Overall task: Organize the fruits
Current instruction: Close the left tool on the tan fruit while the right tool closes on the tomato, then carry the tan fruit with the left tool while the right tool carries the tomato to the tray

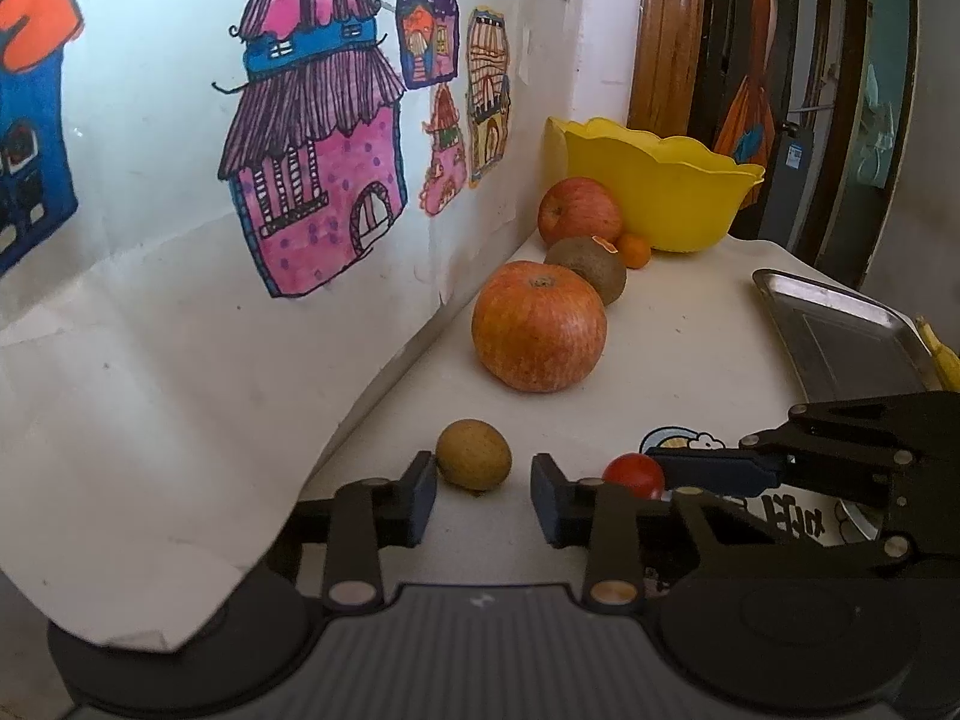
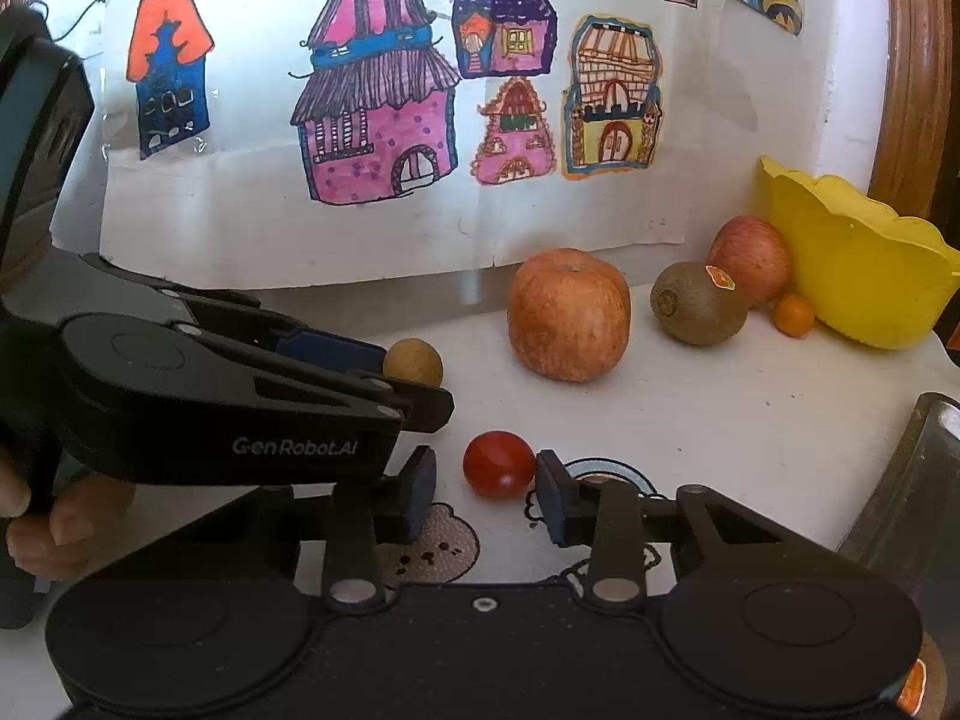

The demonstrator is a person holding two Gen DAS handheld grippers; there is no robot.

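The left claw (image 1: pixel 483 498) is open only a little, and a small brown fruit (image 1: pixel 474 455) sits on the table (image 1: pixel 690 348) right at its tips. The left pad looks to touch the fruit, but there is a gap on the right side, so it is not squeezed. The right claw (image 2: pixel 486 495) is also open just a little, with a red tomato (image 2: pixel 499 464) at its tips. The right pad is against the tomato and the left pad is a bit off it. The two claws are side by side, very close, the left one at 9 o'clock of the right one. A hand (image 2: pixel 48 516) holds the left claw at the picture's left edge. From the left claw, a big apple (image 1: pixel 538 327) sits at 12 o'clock, then a kiwi (image 1: pixel 588 267), a far apple (image 1: pixel 579 210) and a tiny orange (image 1: pixel 634 250) in a row along the wall (image 1: pixel 180 390). The yellow bowl (image 1: pixel 660 192) stands at the far end, touching the far apple. The wall, with a paper (image 1: pixel 318 180) of drawn houses, is tight at 9 to 11 o'clock. The metal tray (image 1: pixel 840 330) lies at 2 o'clock by the table's right edge. Bare table lies between the fruit row and the tray.
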